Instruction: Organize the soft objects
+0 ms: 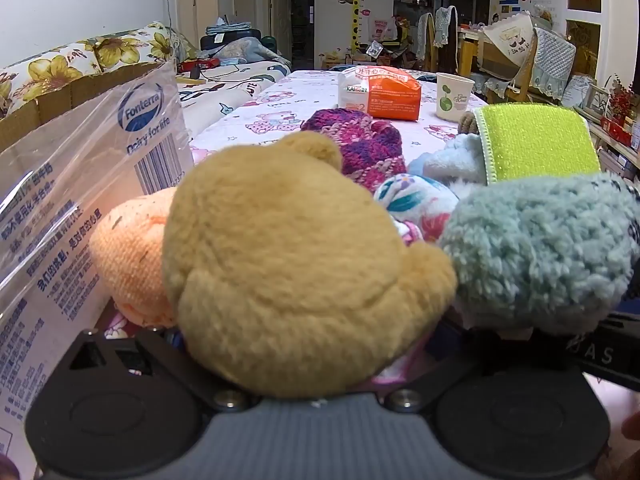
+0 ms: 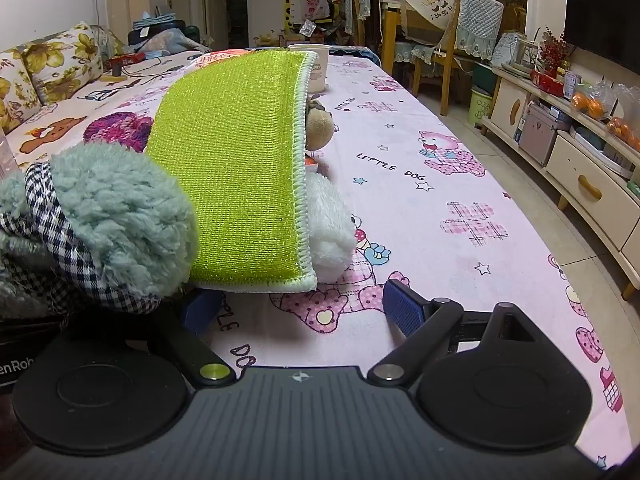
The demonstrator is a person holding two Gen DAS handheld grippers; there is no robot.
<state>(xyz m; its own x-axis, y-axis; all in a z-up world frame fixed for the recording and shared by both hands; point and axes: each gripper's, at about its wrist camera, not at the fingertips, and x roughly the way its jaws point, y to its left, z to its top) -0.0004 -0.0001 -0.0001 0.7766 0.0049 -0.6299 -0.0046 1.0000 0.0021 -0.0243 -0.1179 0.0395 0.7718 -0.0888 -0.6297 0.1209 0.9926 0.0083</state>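
Observation:
A heap of soft toys lies on the pink tablecloth (image 2: pixel 440 208). In the left wrist view a tan plush bear (image 1: pixel 288 264) fills the middle. It lies across my left gripper (image 1: pixel 308 340) and hides both fingers; the arms are spread wide, open. Around it are a peach plush (image 1: pixel 132 256), a teal fluffy toy (image 1: pixel 540 252), a purple knitted hat (image 1: pixel 364 144), a floral fabric piece (image 1: pixel 416 200) and a green cloth (image 1: pixel 536 142). My right gripper (image 2: pixel 302 310) stands open just before the green cloth (image 2: pixel 236 168), nothing between its blue pads (image 2: pixel 404 312). A white plush (image 2: pixel 328 232) sits under that cloth.
A cardboard box lined with a printed plastic bag (image 1: pixel 80 184) stands close on the left. A paper cup (image 1: pixel 454 96) and an orange-white pack (image 1: pixel 380 92) sit farther back on the table. A sofa (image 2: pixel 48 76) runs along the left, chairs (image 2: pixel 432 40) and a low cabinet (image 2: pixel 580 184) on the right.

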